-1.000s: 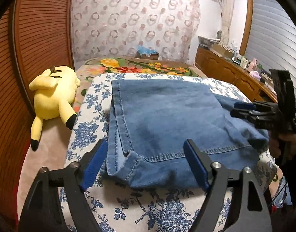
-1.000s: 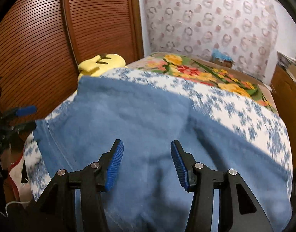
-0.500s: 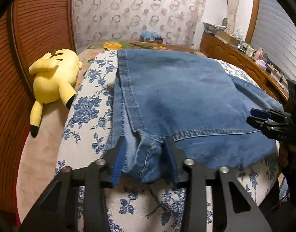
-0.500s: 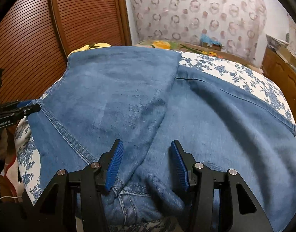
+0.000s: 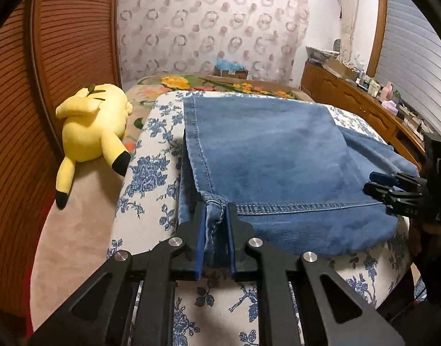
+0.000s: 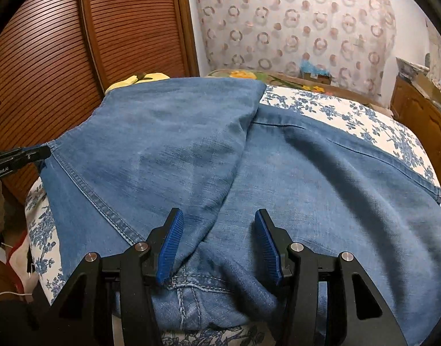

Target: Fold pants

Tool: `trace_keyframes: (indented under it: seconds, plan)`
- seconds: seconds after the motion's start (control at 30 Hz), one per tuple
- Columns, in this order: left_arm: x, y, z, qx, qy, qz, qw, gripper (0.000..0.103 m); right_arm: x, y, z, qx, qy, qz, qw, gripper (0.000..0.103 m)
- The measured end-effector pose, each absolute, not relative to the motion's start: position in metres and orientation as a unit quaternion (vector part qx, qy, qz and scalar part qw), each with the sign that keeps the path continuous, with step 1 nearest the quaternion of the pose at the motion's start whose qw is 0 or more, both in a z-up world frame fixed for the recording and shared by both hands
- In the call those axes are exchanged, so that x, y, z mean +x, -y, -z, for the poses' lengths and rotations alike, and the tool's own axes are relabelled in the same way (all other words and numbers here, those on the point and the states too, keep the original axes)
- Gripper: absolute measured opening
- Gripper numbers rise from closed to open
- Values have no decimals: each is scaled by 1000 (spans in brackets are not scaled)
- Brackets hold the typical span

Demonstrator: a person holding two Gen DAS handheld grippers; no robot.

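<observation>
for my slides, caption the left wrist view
Left gripper pinches the jeans hem corner on a floral bedspread.

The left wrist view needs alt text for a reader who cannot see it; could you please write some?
The left claw pinches the near hem corner of folded blue jeans lying on a floral bedspread. A yellow plush toy lies left; the right claw hovers at the jeans' right edge.

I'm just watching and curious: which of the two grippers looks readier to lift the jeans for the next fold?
The left gripper. Its jaws have just been closing and now pinch the hem corner of the jeans. The right gripper rests over the denim with its jaws apart, gripping nothing yet.
</observation>
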State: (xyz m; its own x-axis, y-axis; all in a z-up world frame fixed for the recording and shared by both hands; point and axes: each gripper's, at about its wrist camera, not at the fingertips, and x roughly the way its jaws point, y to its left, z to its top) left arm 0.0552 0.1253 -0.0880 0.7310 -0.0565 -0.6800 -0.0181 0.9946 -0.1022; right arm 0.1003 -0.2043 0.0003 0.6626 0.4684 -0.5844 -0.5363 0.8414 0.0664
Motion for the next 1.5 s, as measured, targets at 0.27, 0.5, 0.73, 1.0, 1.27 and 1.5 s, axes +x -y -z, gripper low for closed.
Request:
trace_keyframes:
  seconds: [0.27,0.5,0.73,1.0,1.27,1.5]
  plan:
    - [62,-125,88,-57,-371,0,927,46,97,203,-2,-52,-309,-278,908,54]
    - [65,-113,82,-58,-356,17,933,78,97,203,-3,-50,-308,-278,909,54]
    - [75,-84,81,-42,-357,47,932,78,95,204,-2,-49,-305,-276,910,54]
    - [85,-55,90,-28,-370,73,926,78,94,209,-1,-35,-299,-266,916,54]
    - [88,-42,97,-25,-375,79,923,78,86,223,-5,-40,-290,-249,923,54]
    - [90,-21,91,-22,-367,102,924,78,59,311,-14,-19,-273,-167,947,54]
